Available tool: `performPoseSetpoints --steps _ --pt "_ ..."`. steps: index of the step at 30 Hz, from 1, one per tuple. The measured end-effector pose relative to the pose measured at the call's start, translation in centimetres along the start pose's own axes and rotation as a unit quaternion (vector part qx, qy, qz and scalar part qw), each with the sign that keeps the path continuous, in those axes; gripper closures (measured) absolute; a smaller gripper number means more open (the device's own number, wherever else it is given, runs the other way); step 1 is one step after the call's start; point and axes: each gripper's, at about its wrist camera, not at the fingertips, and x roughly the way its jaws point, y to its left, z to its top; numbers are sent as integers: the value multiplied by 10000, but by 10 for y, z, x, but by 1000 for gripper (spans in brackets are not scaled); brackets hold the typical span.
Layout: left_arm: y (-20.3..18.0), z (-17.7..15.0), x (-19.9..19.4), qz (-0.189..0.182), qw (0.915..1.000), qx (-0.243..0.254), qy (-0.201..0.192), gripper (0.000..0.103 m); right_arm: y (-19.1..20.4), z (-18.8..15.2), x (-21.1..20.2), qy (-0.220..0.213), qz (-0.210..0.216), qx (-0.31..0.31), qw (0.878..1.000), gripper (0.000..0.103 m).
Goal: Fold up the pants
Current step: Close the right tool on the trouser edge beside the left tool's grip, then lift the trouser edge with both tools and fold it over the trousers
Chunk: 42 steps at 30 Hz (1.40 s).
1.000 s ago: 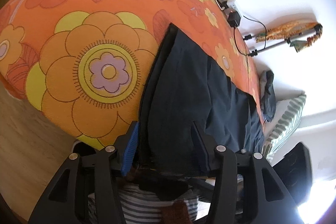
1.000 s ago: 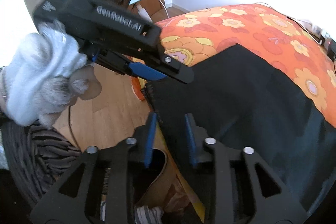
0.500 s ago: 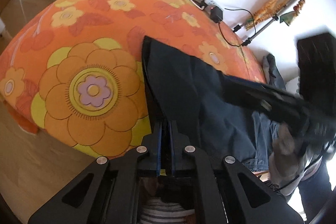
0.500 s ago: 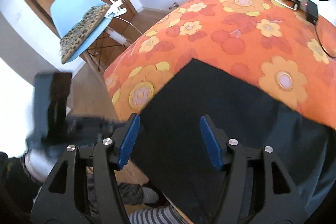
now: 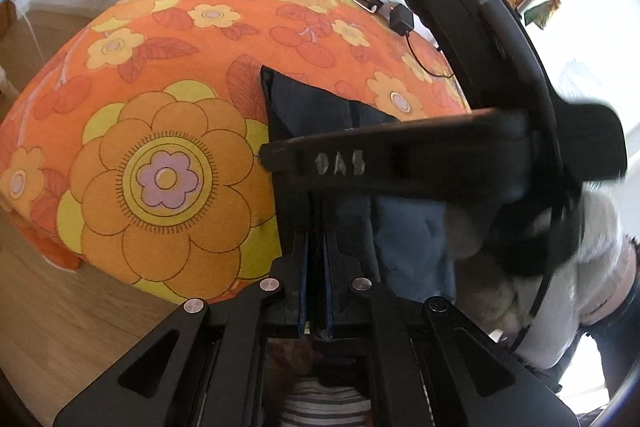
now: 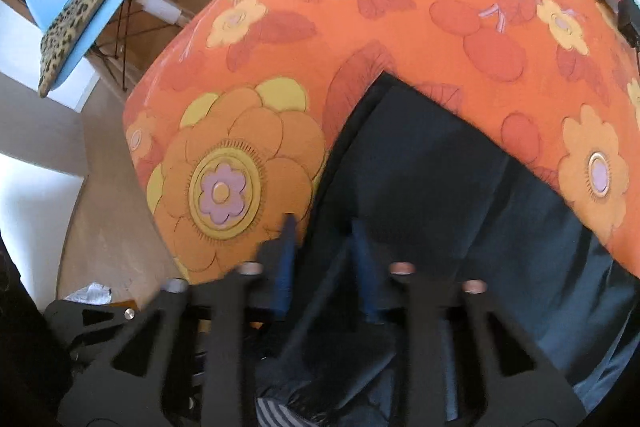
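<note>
Dark navy pants (image 5: 320, 107) lie flat on the orange flowered bed cover (image 5: 168, 95), one leg end pointing away. My left gripper (image 5: 315, 279) is shut on the near edge of the pants at the bed's front. The right gripper's body crosses the left wrist view just above it, held in a gloved hand (image 5: 600, 227). In the right wrist view the pants (image 6: 440, 179) spread below my right gripper (image 6: 324, 259). It is blurred, its jaws stand apart over the pants' left edge, and nothing is held.
A power strip with charger and cables (image 5: 400, 15) lies at the far bed edge by the white wall. A blue chair with a leopard cushion (image 6: 80, 3) stands on the wooden floor (image 6: 108, 227) left of the bed.
My left gripper has closed on the near pants edge and stays there. My right gripper swung over the left one and down toward the same edge, its jaws narrowing.
</note>
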Motion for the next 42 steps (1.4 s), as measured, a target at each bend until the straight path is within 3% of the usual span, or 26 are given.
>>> performPoseSetpoints --steps 2,3,6,10,14,16,17,18,29,35,38,42 --pt "-5 -2 -1 201 9997 165 -37 91 -7 -2 0 -7 98 107 9999 94" --pt "-8 -3 -1 284 9993 240 -32 81 -10 -2 -1 -13 157 155 9998 95" --pt "-17 -5 0 463 9979 438 -53 66 -12 -4 -5 -80 260 208 9994 97" --pt "-21 -8 9 889 9937 678 26 66 -13 -5 -13 -202 357 257 9988 98" --pt "-12 -8 12 897 9945 527 85 66 -12 -6 -18 -310 431 275 9982 98" --pt "-7 -7 12 698 9967 416 85 69 -14 -7 -21 -348 507 331 9976 98" --pt "-6 -7 11 655 9970 410 66 92 -15 -7 -22 -374 554 364 9971 98" --pt "-6 -6 11 587 9973 441 62 98 -15 -7 -23 -395 592 392 9967 98" --pt "8 0 -59 136 9949 280 -960 99 3 1 -65 -1206 1444 389 9814 99" --pt "0 6 -58 129 9948 360 -948 99 10 3 -67 -1239 1498 382 9802 99" --pt "-15 11 -67 -44 9935 446 -1046 99 -1 -1 -86 -1307 1742 462 9749 99" --pt "-47 22 -76 -258 9912 670 -1116 99 -17 -11 -129 -1529 1686 349 9731 99"
